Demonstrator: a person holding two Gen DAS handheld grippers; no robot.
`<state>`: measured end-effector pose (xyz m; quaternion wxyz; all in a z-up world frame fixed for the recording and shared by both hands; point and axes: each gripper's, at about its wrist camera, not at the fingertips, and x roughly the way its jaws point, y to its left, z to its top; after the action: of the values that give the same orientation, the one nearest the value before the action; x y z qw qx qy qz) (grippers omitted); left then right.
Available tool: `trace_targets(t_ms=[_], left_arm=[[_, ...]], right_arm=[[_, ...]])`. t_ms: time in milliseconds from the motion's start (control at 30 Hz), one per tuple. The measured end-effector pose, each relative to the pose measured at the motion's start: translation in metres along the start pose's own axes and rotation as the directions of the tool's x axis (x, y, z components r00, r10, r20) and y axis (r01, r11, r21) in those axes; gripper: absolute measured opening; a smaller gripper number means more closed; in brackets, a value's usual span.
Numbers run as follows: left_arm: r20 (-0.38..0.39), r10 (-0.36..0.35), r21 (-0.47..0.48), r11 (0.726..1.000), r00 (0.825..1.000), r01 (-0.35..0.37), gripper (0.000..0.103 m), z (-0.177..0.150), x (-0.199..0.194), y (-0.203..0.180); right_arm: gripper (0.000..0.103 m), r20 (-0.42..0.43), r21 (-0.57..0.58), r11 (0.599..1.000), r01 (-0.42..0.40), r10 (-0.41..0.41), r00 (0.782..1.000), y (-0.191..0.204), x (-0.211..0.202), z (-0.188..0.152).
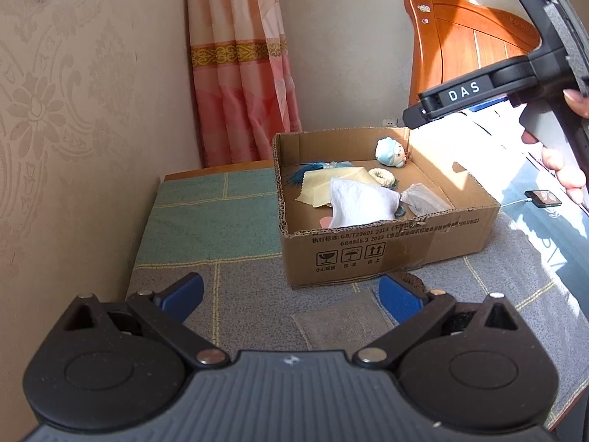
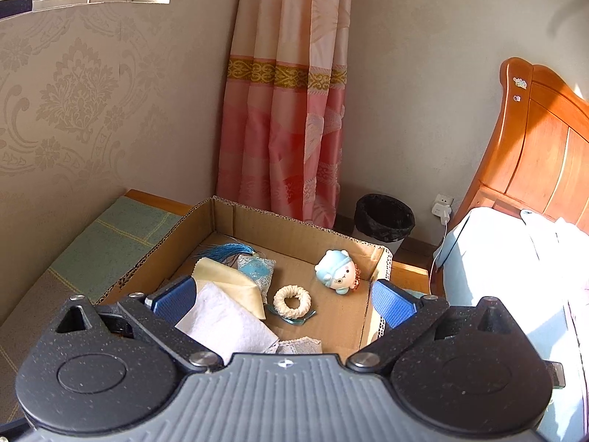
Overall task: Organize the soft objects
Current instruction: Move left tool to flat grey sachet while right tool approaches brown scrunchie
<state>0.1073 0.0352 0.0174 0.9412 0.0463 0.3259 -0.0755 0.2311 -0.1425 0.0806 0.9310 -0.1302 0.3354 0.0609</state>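
Right tongs [image 2: 283, 304] wide apart, empty, over cardboard box [image 2: 294, 221]; white cloth [image 2: 224, 322] lies at their 7 o'clock, inside. Left tongs [image 1: 291, 296] apart, empty, box at 12 o'clock. Best lift straight clear, avoiding snagging cloth.

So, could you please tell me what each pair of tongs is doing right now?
Left tongs: open, holding nothing.
Right tongs: open, empty, above the cardboard box.
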Motion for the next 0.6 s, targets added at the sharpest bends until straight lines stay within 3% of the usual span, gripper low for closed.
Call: trace_targets(t_ms=[333,600], left_arm=[[0.015,0.023,-0.003,1.000,1.000,-0.023,0.101,-0.004,-0.018,-0.008],[-0.001,0.037,-0.008,0.999,0.999,-0.037,0.102,-0.009,-0.020,-0.011]], right_arm=[[0.103,0.030,0.069,0.997,0.039,-0.041,0.999,-0.009,-0.058,-0.046],[0.103,-0.001,0.125,0.987,0.098,-0.098,0.995,-0.018,-0.075,-0.095]])
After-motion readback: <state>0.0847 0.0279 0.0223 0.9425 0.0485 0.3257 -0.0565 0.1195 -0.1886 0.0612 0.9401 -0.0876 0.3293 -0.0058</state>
